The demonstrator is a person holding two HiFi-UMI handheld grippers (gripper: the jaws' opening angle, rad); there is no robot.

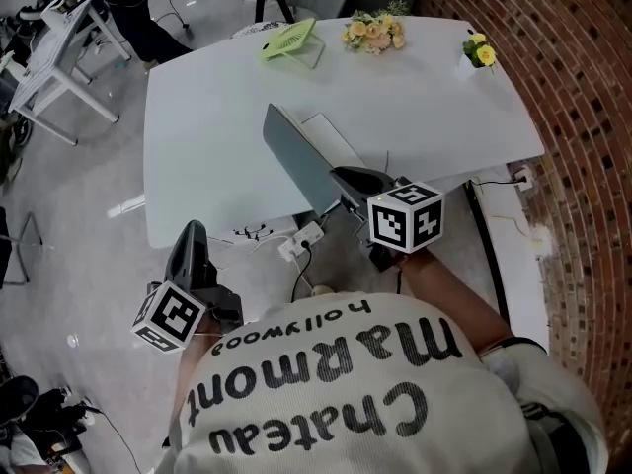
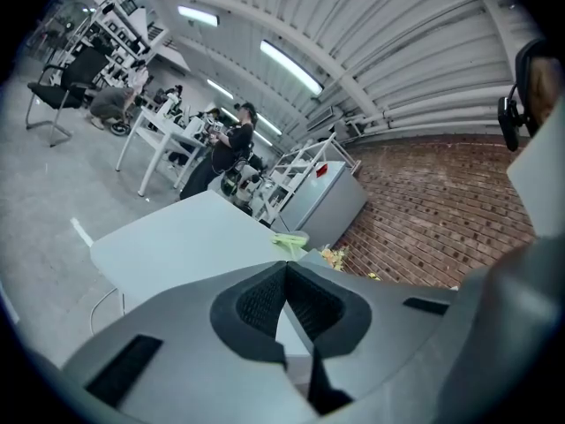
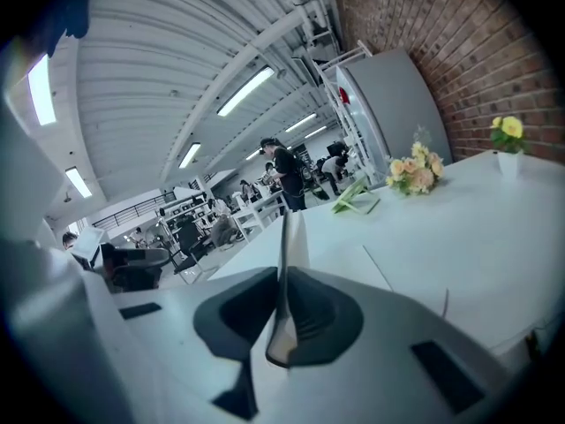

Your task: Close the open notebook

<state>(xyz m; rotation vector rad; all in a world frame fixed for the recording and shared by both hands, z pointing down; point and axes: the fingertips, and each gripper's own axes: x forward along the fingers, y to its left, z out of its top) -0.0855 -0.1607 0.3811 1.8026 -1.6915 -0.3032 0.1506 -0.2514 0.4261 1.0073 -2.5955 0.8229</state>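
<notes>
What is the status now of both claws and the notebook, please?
Right claw shut on the notebook cover, cover raised steeply above the white page. Left claw shut, empty, low beside the table. Nothing seen lying on the page.

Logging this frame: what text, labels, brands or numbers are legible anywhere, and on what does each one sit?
"Chateau Marmont": large dark letters on the person's shirt, upside down in the head view.
"hollywood": smaller letters on the same shirt, also upside down.
Marker cubes: black-and-white square patterns only, no words.
Red label far in the background: too small to read.
</notes>
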